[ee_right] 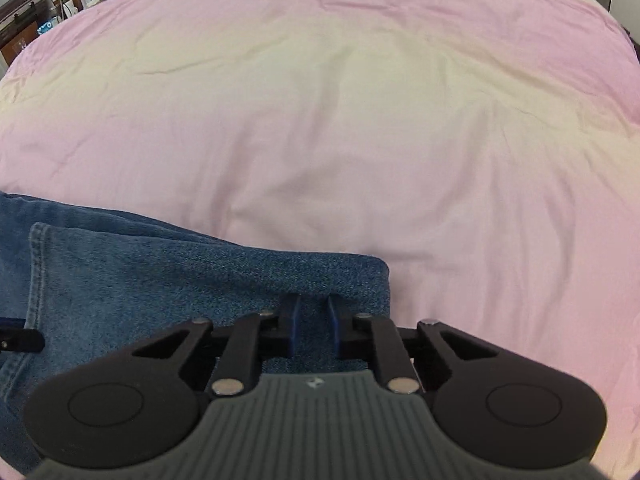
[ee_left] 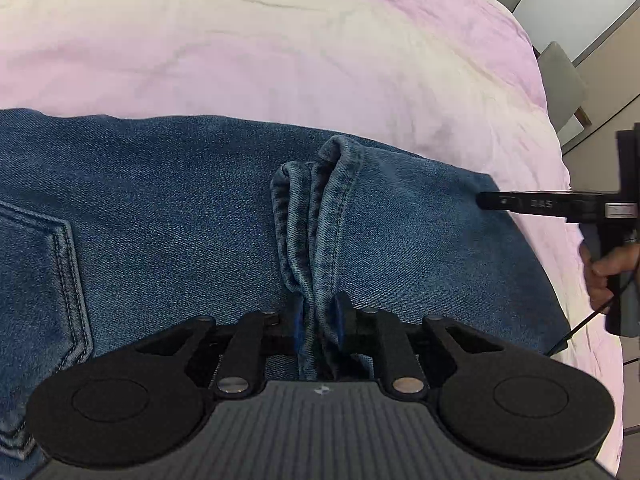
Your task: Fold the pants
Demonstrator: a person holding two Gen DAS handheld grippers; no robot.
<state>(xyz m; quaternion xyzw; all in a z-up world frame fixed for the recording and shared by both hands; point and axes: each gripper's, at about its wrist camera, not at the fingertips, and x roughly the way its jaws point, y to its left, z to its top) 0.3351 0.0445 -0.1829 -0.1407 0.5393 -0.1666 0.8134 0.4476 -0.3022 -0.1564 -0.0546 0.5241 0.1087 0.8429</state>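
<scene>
Blue denim pants (ee_left: 168, 208) lie flat on a pink bedsheet (ee_left: 280, 48), a back pocket at the left. My left gripper (ee_left: 318, 320) is shut on a bunched ridge of hemmed denim (ee_left: 316, 216) that stands up from the cloth. My right gripper (ee_right: 312, 318) rests over the pants' right corner (ee_right: 224, 276), its jaws close together with denim between them. It also shows in the left wrist view (ee_left: 486, 200), its fingers at the pants' right edge, held by a hand.
The pink sheet (ee_right: 340, 120) covers the bed ahead and to the right of the pants. Grey chairs (ee_left: 560, 80) stand past the bed's right edge. A dark cabinet with a plant (ee_right: 28, 12) is at the far left.
</scene>
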